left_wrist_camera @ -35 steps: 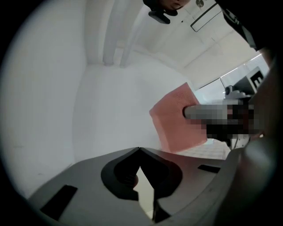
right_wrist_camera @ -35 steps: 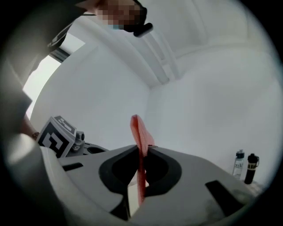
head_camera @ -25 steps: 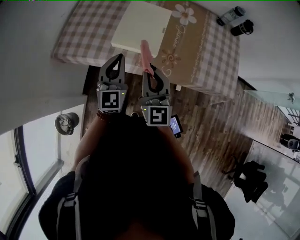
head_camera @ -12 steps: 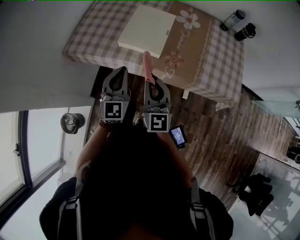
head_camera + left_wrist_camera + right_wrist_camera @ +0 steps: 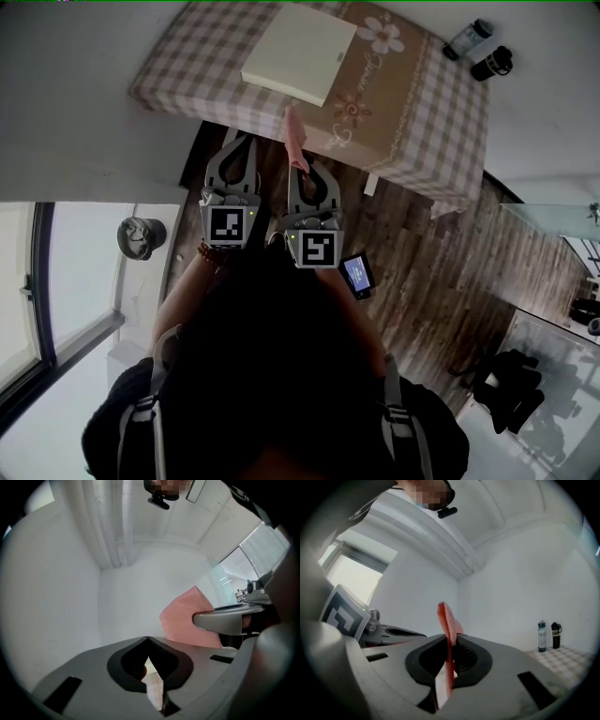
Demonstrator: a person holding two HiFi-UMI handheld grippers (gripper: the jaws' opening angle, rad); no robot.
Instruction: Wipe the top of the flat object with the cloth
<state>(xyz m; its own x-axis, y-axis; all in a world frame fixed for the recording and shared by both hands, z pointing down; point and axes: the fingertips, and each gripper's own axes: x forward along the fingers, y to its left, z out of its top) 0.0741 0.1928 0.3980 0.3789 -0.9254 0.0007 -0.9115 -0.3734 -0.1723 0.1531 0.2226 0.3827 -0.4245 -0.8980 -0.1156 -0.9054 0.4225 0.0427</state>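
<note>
A flat cream-coloured square object (image 5: 300, 54) lies on a table with a checked cloth (image 5: 187, 66). My right gripper (image 5: 302, 165) is shut on a pink cloth (image 5: 295, 136), which sticks out past the jaw tips toward the table's near edge; in the right gripper view the cloth (image 5: 449, 620) stands pinched between the jaws. My left gripper (image 5: 242, 141) hangs beside it, shut with nothing between its jaws. From the left gripper view (image 5: 147, 638) the pink cloth (image 5: 185, 618) shows to the right in the other gripper. Both grippers are short of the table, over the floor.
Two bottles (image 5: 467, 37) (image 5: 494, 62) stand at the table's far right corner, also seen as bottles (image 5: 542, 636) in the right gripper view. A phone-like device (image 5: 355, 274) hangs by the person's right side. A round object (image 5: 139, 234) sits by the window on the left. Wooden floor lies below.
Both grippers and the cloth have drawn back from the table edge: the cloth's tip overlapped the flat object's near edge, now it ends just short of the tablecloth's edge.
</note>
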